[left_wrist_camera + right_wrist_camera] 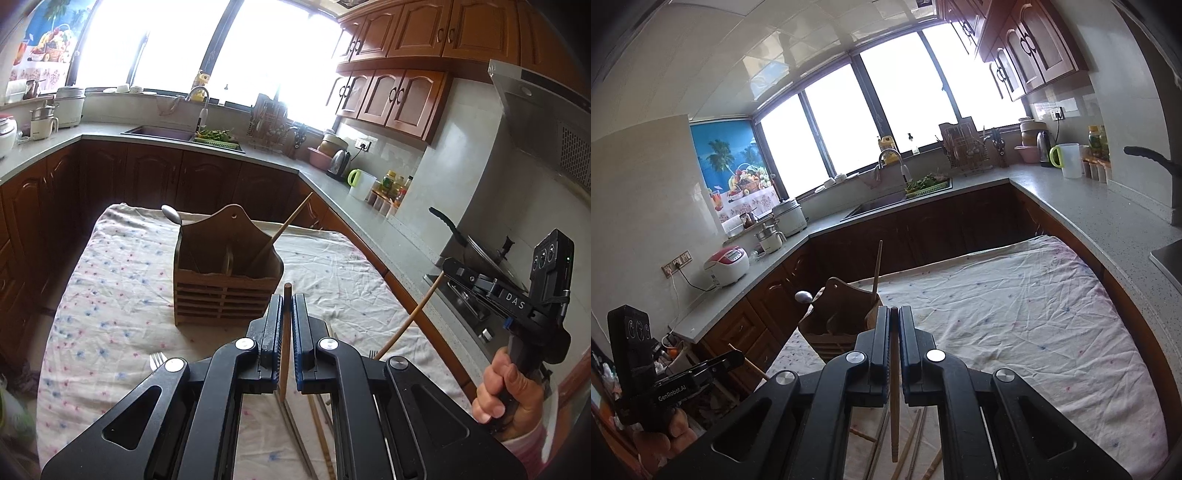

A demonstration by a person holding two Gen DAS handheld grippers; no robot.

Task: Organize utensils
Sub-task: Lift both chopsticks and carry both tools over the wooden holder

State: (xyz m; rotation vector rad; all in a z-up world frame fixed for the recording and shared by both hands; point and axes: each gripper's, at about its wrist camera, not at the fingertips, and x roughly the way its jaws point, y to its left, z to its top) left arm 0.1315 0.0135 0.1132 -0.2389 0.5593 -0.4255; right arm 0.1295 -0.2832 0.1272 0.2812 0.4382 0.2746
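Note:
A wooden utensil holder (227,275) stands on the cloth-covered table (110,280). A spoon (173,215) and one chopstick (286,225) stick out of it. My left gripper (287,301) is shut on a brown chopstick (285,354), held upright just before the holder. My right gripper (894,314) is shut on another chopstick (894,406), above the table to the right of the holder (842,317); it also shows in the left wrist view (448,267), gripping a chopstick (406,321). Several loose chopsticks (916,435) lie on the cloth below.
A fork (158,360) lies on the cloth at the near left. Kitchen counters (369,206) run round the table, with a sink (162,133), kettle (339,164), jug (360,183) and a stove with a pan (487,258) on the right.

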